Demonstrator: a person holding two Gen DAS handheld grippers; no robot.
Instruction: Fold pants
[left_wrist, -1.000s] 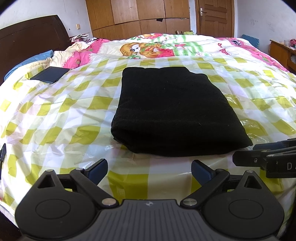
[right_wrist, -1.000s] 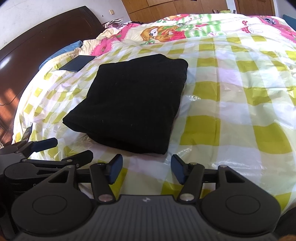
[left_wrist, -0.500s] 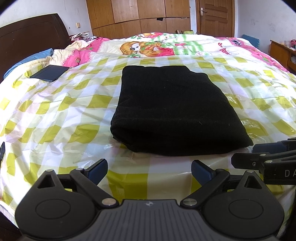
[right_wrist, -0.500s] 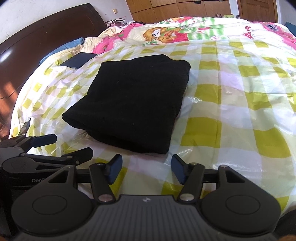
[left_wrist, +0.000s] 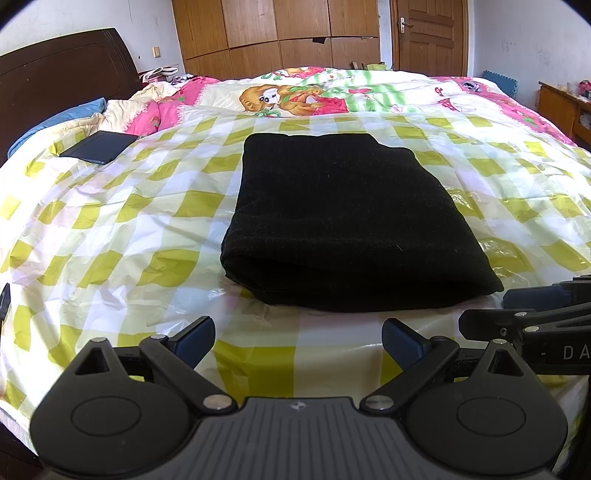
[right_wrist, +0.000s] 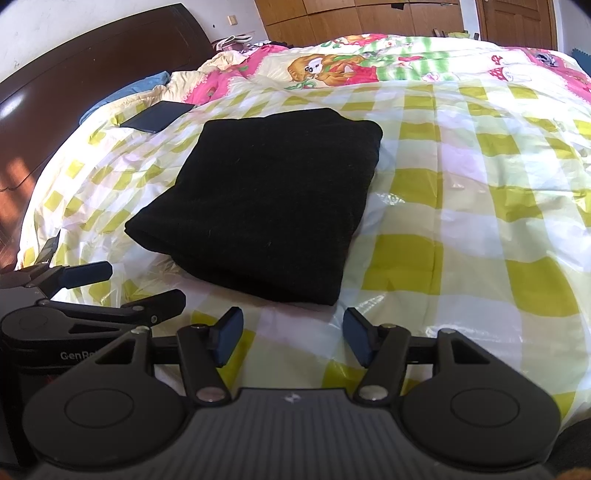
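Observation:
The black pants (left_wrist: 343, 221) lie folded into a thick rectangle on the yellow-and-white checked bed cover (left_wrist: 110, 229). They also show in the right wrist view (right_wrist: 266, 206). My left gripper (left_wrist: 298, 341) is open and empty, just short of the fold's near edge. My right gripper (right_wrist: 291, 339) is open and empty, near the fold's near right corner. The right gripper shows at the right edge of the left wrist view (left_wrist: 535, 306). The left gripper shows at the left of the right wrist view (right_wrist: 92, 291).
A dark flat book-like object (left_wrist: 98, 147) lies on the cover at the far left. A cartoon-print quilt (left_wrist: 317, 96) covers the far half of the bed. A dark headboard (right_wrist: 92, 77) stands at the left; wooden wardrobes (left_wrist: 280, 33) and a door stand behind.
Both grippers have drawn back and lifted slightly from the folded pants. The pants have not moved.

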